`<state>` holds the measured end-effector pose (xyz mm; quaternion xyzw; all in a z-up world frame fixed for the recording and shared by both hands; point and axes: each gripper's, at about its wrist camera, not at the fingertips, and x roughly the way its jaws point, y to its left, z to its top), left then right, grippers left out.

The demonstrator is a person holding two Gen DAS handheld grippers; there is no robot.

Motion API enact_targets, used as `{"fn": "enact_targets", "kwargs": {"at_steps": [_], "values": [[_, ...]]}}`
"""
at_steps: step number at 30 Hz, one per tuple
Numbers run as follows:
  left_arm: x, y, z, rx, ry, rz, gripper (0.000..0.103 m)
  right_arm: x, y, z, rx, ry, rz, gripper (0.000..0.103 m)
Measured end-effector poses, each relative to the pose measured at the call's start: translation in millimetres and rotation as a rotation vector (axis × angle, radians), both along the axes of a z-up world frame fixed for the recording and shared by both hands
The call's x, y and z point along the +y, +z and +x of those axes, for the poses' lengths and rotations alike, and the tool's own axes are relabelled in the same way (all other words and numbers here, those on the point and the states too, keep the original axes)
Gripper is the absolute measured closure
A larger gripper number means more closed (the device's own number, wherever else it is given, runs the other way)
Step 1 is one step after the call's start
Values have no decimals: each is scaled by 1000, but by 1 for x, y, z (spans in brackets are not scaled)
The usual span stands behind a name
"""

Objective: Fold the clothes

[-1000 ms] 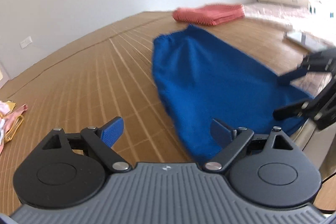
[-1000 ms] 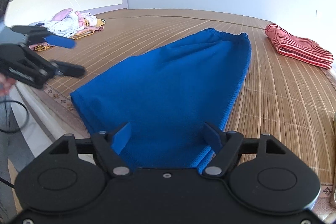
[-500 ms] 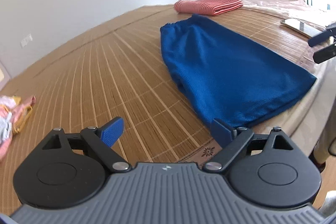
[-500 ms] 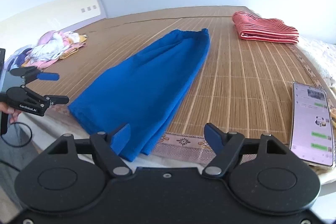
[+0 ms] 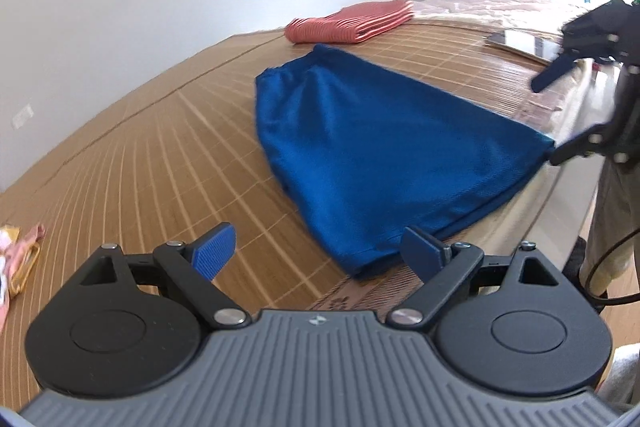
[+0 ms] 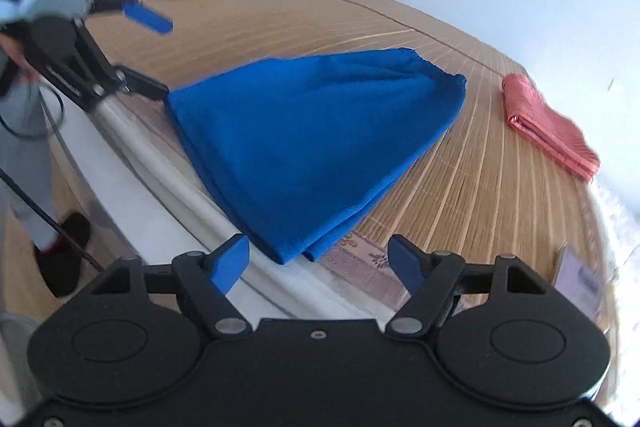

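both grippers nearer the blue garment's [image 5: 384, 155] near corners, jaws apart

blue garment [image 5: 384, 147]: matt knitted cloth with a fine woven grain
mat [image 5: 160, 163]: slatted bamboo, faint sheen
red striped cloth [image 5: 352, 21]: ribbed fabric
left gripper [image 5: 318, 253]: matt black plastic, ridged blue pads, bright metal pivots
right gripper [image 6: 318, 261]: same finish
phone [image 6: 580, 279]: probably glossy glass, blurred

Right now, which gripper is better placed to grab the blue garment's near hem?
Probably the right gripper: the blue garment has its hem corner just ahead of the open jaws. The left gripper sits beside it.
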<state>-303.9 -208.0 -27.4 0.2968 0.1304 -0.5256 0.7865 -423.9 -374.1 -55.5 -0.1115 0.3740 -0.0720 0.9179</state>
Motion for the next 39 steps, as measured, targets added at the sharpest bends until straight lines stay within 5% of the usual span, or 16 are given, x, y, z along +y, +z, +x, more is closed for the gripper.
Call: {"fn": "enact_targets", "kwargs": {"at_steps": [2,7,11,17,22,26,30,35,39], "values": [[-1,-1,-5,-11,-20,4,10,-4,-2,5,10,-12,16,29],[-7,-7,-9,-4,-40,17,10,-36,-6,8,-36,-66,290,49],[-9,-9,-12,-7,-53,19,10,-44,-5,5,-67,-90,362,86],[-9,-10,-3,-22,-18,29,10,-29,-4,8,-45,-9,400,90],[3,-2,13,-18,79,1,10,-1,-9,30,-58,107,445,89],[17,6,27,63,137,-50,10,14,-6,43,-67,195,444,71],[19,8,37,114,162,-84,10,-16,21,30,-103,213,486,49],[15,10,42,212,176,-146,10,-97,57,33,-296,103,594,27],[14,9,47,376,168,-191,10,-170,50,89,-388,-144,613,28]]}}
